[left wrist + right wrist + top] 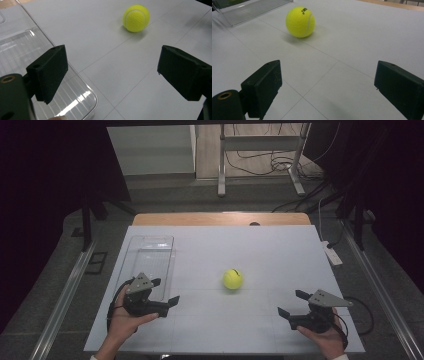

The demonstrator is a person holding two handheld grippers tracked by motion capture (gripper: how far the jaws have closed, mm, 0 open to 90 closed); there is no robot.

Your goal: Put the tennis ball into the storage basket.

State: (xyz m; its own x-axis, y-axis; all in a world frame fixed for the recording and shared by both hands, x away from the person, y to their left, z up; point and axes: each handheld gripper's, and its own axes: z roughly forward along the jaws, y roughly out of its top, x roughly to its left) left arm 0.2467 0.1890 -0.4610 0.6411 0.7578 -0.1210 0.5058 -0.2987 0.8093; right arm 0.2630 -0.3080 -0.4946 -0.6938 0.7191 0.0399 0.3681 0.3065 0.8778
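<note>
That fuzzy yellow-green tennis ball (232,279) sits loose near the middle of the white tabletop (250,250), right of the clear plastic tray (150,257), well apart from both claws. Left gripper (166,293) and right gripper (292,303) are both spread wide, nothing in them. Ball looks light, springy and grippy but will probably roll, so I'd pinch it straight across its widest part.

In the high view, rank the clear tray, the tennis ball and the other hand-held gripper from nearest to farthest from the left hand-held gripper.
1. Clear tray: right beside the left hand-held gripper, behind it.
2. Tennis ball: mid-table.
3. Right hand-held gripper: across the table.
</note>
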